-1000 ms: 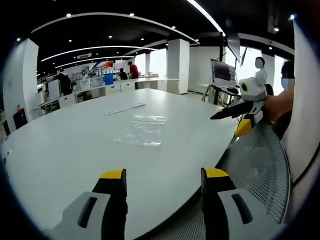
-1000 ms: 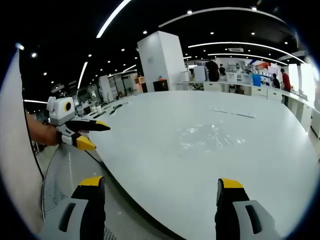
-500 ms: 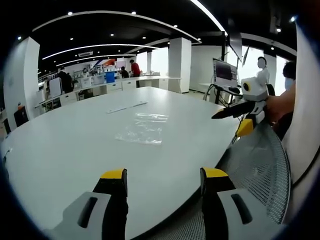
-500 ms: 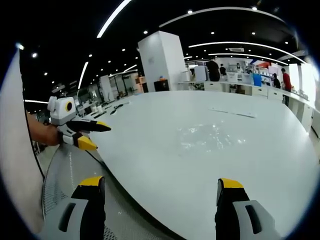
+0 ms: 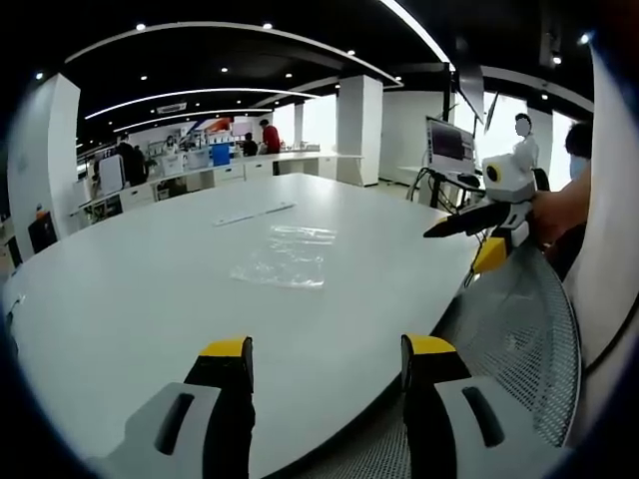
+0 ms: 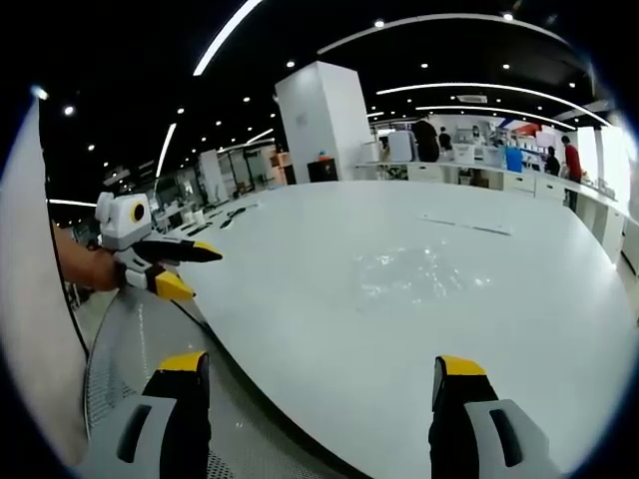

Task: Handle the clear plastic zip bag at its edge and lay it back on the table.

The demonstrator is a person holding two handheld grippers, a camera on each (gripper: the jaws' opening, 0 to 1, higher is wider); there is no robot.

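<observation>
Left gripper view looks along our left tongs [image 5: 324,361], whose two yellow-tipped jaws stand wide apart with nothing between them, hanging above the near rim of the white counter [image 5: 120,299]. We see the clear plastic zip bag [image 5: 285,257] lying flat on that counter, well ahead of the jaws and toward the middle of the surface, its film crinkled and catching the ceiling lights. A thin pale strip [image 5: 252,215] lies farther back on the counter, apart from the bag. Our right tongs [image 5: 477,236] come in from the right of this view, held by a hand [image 5: 554,212], off the counter's edge and above a grey mesh chair back [image 5: 519,329]; we cannot tell from here how far their jaws are parted. Right gripper view shows our right tongs [image 6: 324,374] with both jaws spread wide and empty, also short of the counter's near edge [image 6: 329,329]. There the zip bag [image 6: 419,271] reads as a faint glossy patch out on the white surface, touched by neither tool. Our left tongs [image 6: 180,264] enter this view from the left, gripped in a hand [image 6: 85,269], one dark jaw and one yellow tip visible, beside the counter's rim. Behind the counter stand a white pillar [image 6: 318,125] and several people [image 6: 431,140] among desks
</observation>
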